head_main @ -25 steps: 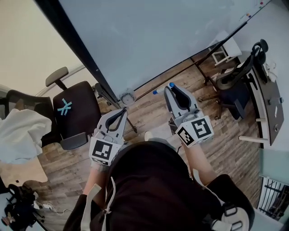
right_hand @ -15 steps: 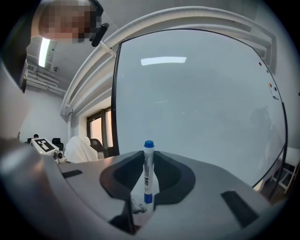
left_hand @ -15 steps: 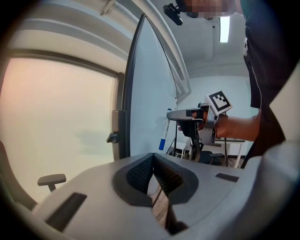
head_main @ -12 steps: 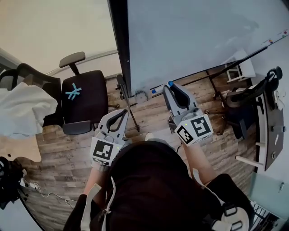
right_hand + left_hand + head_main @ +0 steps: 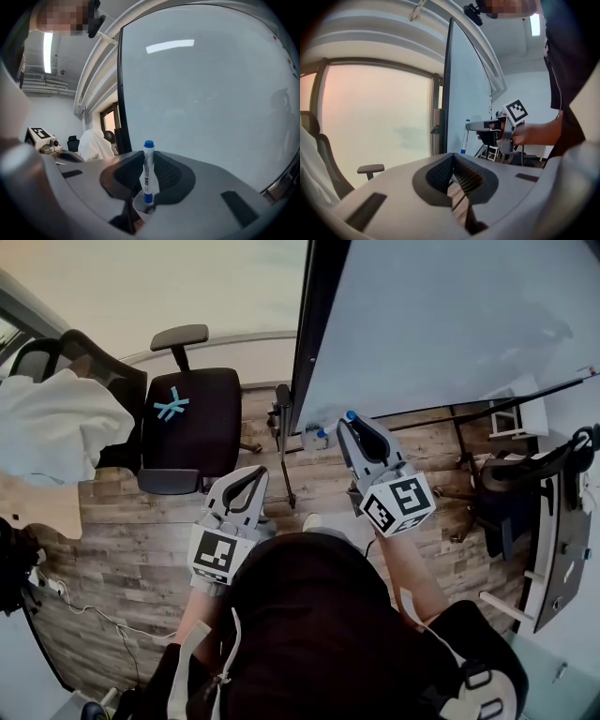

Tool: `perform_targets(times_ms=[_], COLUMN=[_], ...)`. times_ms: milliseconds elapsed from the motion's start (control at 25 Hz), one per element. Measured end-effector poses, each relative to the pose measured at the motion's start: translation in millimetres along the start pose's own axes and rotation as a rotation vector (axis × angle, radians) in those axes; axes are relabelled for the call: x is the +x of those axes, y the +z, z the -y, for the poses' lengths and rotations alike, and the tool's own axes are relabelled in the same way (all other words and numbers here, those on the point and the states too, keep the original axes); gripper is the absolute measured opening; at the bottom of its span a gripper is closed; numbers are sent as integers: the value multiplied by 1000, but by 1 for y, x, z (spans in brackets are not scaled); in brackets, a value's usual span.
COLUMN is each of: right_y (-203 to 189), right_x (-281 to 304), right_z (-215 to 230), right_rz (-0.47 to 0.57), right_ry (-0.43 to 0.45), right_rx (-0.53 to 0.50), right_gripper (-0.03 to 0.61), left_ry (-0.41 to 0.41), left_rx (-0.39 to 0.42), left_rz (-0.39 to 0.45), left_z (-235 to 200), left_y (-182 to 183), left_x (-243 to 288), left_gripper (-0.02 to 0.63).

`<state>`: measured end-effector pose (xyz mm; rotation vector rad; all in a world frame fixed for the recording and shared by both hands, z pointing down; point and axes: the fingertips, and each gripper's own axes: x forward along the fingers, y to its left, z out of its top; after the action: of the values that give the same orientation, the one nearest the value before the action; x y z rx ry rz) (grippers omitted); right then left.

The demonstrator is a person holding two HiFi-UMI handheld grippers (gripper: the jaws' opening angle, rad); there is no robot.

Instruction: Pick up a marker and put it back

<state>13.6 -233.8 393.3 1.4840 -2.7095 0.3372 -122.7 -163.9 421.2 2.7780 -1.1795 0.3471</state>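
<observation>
A white marker with a blue cap (image 5: 148, 173) stands upright between the jaws of my right gripper (image 5: 148, 161), which is shut on it. Its lower end sits at the mouth of a small white cup (image 5: 139, 205). In the head view the right gripper (image 5: 351, 424) reaches toward the lower left corner of the whiteboard (image 5: 450, 324), where the cup (image 5: 312, 439) hangs. The marker's blue cap (image 5: 350, 415) shows at the fingertips. My left gripper (image 5: 247, 474) hangs lower and to the left, shut and empty. From the left gripper view, the marker (image 5: 464, 137) and right gripper (image 5: 483, 125) show beside the board's edge.
A black office chair with a blue cross (image 5: 184, 418) stands to the left on the wood floor. A white cloth (image 5: 52, 427) lies over another chair further left. The whiteboard's stand leg (image 5: 284, 451) is between my grippers. A desk and a chair (image 5: 525, 493) are at the right.
The view has swung, so the board's corner and cup now sit right by the right gripper's tip. The marker's lower end has come to the cup. The left gripper holds still.
</observation>
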Motion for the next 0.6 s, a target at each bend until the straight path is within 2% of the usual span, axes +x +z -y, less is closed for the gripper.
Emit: perform_targets(times_ms=[600], right_y=[-52], right_x=[19], right_z=[-17], right_rz=[-116], right_ry=[95], right_rx=[-16], right_gripper=[79], left_ry=[120], left_rx=[-45], left_rz=[-18], left_z=[-4], left_y=[-16], left_x=[-27], left_gripper=[7])
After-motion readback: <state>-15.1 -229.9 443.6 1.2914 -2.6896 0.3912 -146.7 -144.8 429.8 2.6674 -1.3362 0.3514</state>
